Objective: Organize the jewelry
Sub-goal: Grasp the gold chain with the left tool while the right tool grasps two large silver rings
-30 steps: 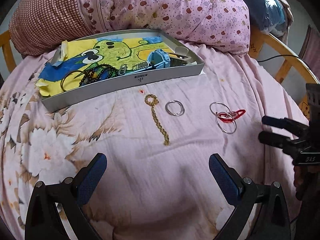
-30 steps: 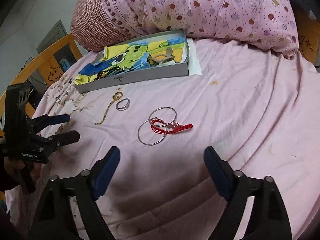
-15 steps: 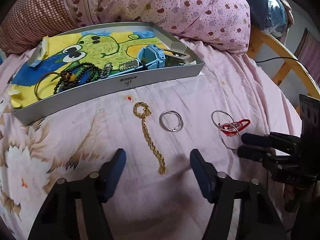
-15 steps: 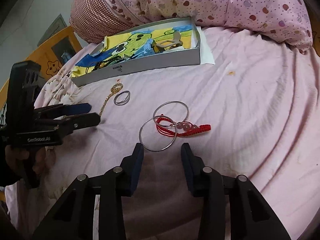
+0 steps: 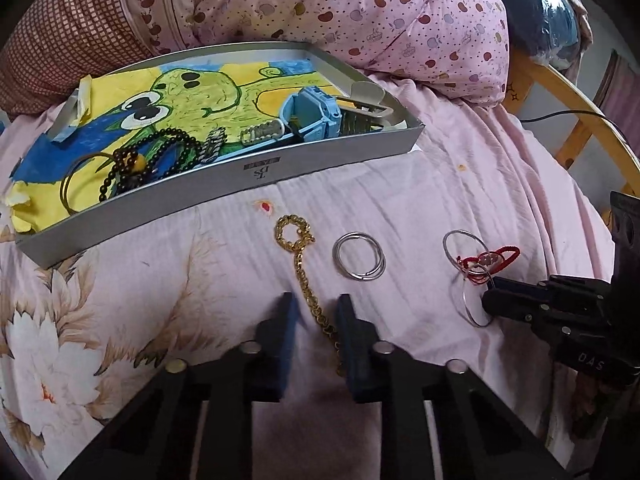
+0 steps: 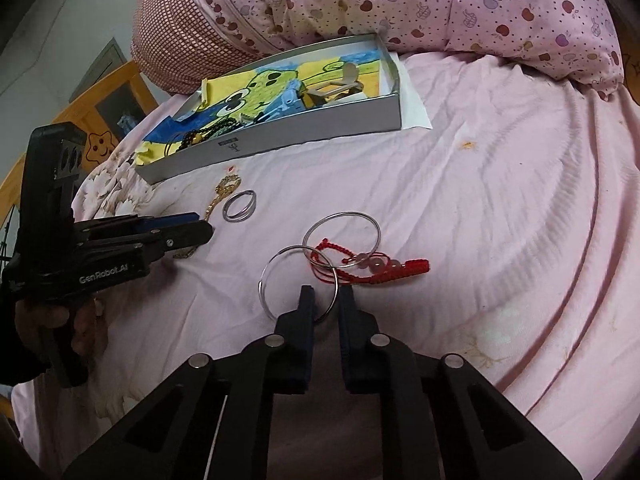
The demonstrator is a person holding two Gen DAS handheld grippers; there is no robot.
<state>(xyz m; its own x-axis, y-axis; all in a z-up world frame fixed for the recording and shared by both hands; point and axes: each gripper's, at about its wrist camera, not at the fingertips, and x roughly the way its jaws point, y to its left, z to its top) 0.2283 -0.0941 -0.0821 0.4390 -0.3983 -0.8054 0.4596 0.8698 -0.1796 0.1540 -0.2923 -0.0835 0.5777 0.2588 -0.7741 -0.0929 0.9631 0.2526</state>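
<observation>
Left wrist view: gold chain (image 5: 306,280) on bed, just before box (image 5: 256,172) — left hand-held gripper (image 5: 314,312) narrowly open astride it. Limp, light; best pinched mid-length.

Right wrist view: thin bangle (image 6: 298,282) near red cord bracelet (image 6: 376,268) — right hand-held gripper (image 6: 326,300) narrowly open astride rim. Stiff, slippery.

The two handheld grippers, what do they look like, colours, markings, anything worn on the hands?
Both are black plastic frames with round silver bolts at the joints. The left gripper has dark blue finger pads and white "GenRobot.AI" lettering on its side. The right gripper has dark pads too; its side reads "DAS". The hand on the left grip shows a dark cuff. No cables show on either.
</observation>
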